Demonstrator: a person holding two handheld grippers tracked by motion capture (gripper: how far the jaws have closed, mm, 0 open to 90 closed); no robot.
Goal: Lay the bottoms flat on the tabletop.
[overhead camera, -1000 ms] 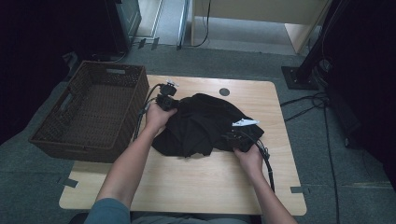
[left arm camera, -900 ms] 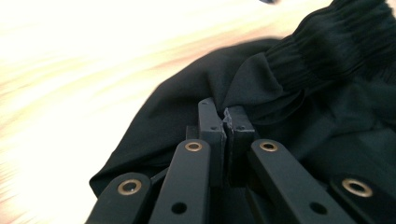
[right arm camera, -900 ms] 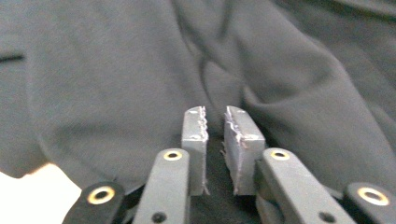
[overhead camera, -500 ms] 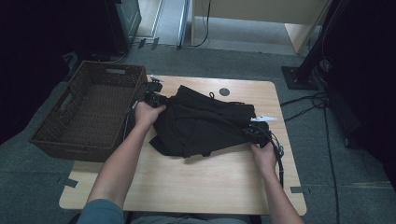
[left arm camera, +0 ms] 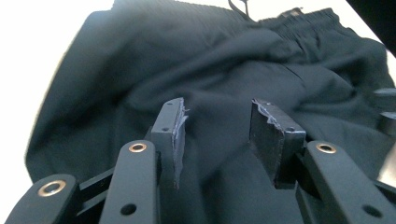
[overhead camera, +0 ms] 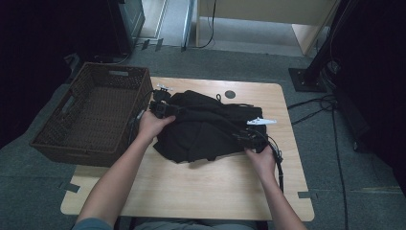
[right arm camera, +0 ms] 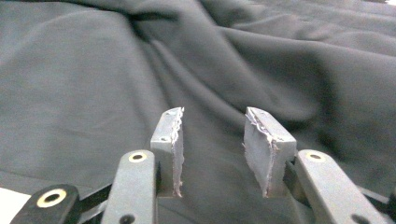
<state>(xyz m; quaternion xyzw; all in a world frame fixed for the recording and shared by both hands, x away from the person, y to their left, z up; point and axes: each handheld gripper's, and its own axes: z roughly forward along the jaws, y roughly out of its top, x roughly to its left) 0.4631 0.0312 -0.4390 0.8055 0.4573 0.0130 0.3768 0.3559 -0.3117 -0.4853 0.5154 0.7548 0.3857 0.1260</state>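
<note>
Both hands have drawn apart since the earlier frames, and the black garment (overhead camera: 203,127) that was bunched between them now lies spread wider across the middle of the wooden table (overhead camera: 191,191), its elastic waistband toward the far edge. The jaws of both grippers have just been opening. In the left gripper view the left gripper (left arm camera: 217,135) stands released, its pads apart with only loose cloth behind the gap and nothing pinched. In the right gripper view the right gripper (right arm camera: 222,149) is likewise released, hovering just over a smooth stretch of fabric.

By the look of it, a spreading or smoothing step has just ended with the cloth let go, and the work is at a regrasp. The next move probably calls for each gripper to pick a fresh edge or corner, the left near the garment's basket side (overhead camera: 163,109), the right near its opposite side (overhead camera: 246,139), and to close on a single layer so that a fold comes out clean.

A brown wicker basket (overhead camera: 50,143) sits just beside the table's left edge, close to the left hand, and could be knocked. A small dark round mark (overhead camera: 230,94) lies on the table beyond the garment. Ridges and creases across the cloth remain, and the right gripper's cable (overhead camera: 278,165) trails near the fabric's edge, where it might snag.
</note>
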